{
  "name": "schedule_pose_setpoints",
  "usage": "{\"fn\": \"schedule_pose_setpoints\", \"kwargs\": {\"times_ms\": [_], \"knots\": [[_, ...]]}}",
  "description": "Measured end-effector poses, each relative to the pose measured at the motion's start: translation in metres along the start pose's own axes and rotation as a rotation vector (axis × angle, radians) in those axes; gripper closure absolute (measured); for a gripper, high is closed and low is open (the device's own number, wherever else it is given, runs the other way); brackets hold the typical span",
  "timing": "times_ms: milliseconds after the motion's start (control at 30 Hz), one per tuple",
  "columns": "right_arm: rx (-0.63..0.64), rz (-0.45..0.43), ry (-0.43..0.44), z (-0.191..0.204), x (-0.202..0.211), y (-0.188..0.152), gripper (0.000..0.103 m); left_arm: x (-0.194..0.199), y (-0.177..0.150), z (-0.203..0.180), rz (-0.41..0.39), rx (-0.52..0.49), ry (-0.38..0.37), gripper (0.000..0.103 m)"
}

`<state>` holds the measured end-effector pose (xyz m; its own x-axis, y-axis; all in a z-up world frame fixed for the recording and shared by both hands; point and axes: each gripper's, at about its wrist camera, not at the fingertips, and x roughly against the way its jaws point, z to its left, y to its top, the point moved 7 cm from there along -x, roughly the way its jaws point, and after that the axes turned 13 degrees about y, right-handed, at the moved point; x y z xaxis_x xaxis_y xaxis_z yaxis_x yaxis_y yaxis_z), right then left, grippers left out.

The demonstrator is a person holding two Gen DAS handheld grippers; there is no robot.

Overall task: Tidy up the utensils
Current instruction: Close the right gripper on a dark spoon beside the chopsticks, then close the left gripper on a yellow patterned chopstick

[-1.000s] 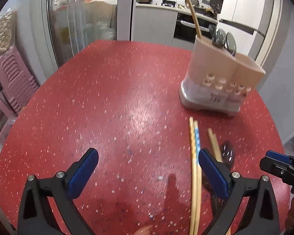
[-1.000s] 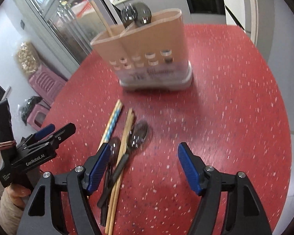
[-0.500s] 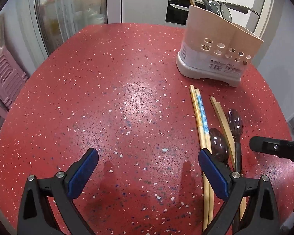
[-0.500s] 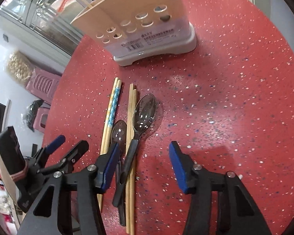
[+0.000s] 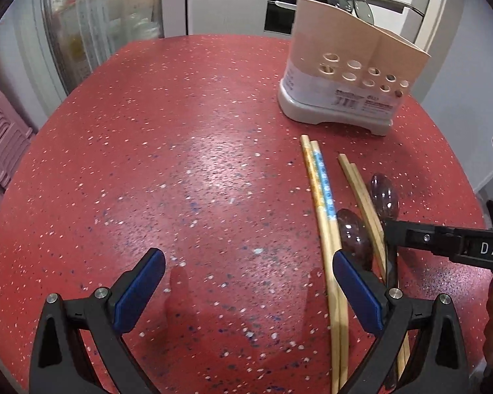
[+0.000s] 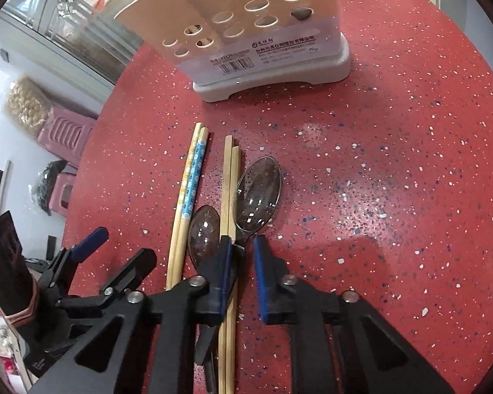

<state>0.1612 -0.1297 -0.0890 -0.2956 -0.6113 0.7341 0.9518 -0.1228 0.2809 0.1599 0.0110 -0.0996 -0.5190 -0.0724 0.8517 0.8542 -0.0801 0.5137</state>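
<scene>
Two dark translucent spoons, a plain chopstick pair (image 6: 230, 180) and a blue-patterned pair (image 6: 190, 187) lie side by side on the red speckled table (image 6: 394, 164), in front of the beige utensil holder (image 6: 246, 32). My right gripper (image 6: 241, 252) is low over the right-hand spoon (image 6: 258, 193). Its jaws are closing, and the spoon's neck sits between the blue pads. The other spoon (image 6: 203, 229) lies just left of them. My left gripper (image 5: 248, 262) stands open over bare table, left of the patterned chopsticks (image 5: 322, 190). The holder (image 5: 341, 78) has spoons and a wooden handle in it.
Pink plastic stools (image 6: 65, 131) stand on the floor beyond the table's left edge. A glass-fronted cabinet (image 5: 108, 23) and a kitchen counter (image 5: 233, 3) stand behind the table. A hand (image 6: 13, 295) holds the left gripper at the table's near left edge.
Both grippers have sunk toward the table and tilted further down. The right gripper's jaws have gone from wide apart to narrow around the right-hand spoon's neck. The left jaws stay wide.
</scene>
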Motion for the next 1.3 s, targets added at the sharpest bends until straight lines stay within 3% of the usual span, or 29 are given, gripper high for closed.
{"fn": "schedule_pose_setpoints", "kwargs": {"times_ms": [367,733,800,900,1000,1067,1133,1300], "knots": [[-0.023,-0.022,0.079,-0.01,0.008,0.003,0.098,-0.012,0.009,-0.017,0.029,-0.042,0.007,0.0],[-0.047,-0.006,0.126,-0.015,0.01,0.006,0.097,-0.017,0.013,-0.007,0.038,-0.002,0.006,0.0],[-0.055,-0.002,0.132,-0.015,0.007,0.007,0.093,-0.018,0.012,-0.004,0.038,-0.005,0.01,0.0],[-0.06,0.002,0.146,-0.014,0.005,0.008,0.076,-0.019,0.011,-0.001,0.042,-0.005,0.01,0.0],[-0.053,0.008,0.139,-0.011,0.002,0.008,0.075,-0.02,0.01,0.0,0.039,-0.012,0.014,0.0],[-0.048,0.01,0.126,-0.01,0.0,0.008,0.08,-0.021,0.01,-0.001,0.038,-0.02,0.02,0.0],[-0.043,0.018,0.106,-0.009,-0.004,0.007,0.092,-0.022,0.011,-0.004,0.037,-0.031,0.028,0.0],[-0.039,0.009,0.111,-0.012,-0.001,0.008,0.097,-0.024,0.015,-0.014,0.037,-0.073,0.05,0.0]]}}
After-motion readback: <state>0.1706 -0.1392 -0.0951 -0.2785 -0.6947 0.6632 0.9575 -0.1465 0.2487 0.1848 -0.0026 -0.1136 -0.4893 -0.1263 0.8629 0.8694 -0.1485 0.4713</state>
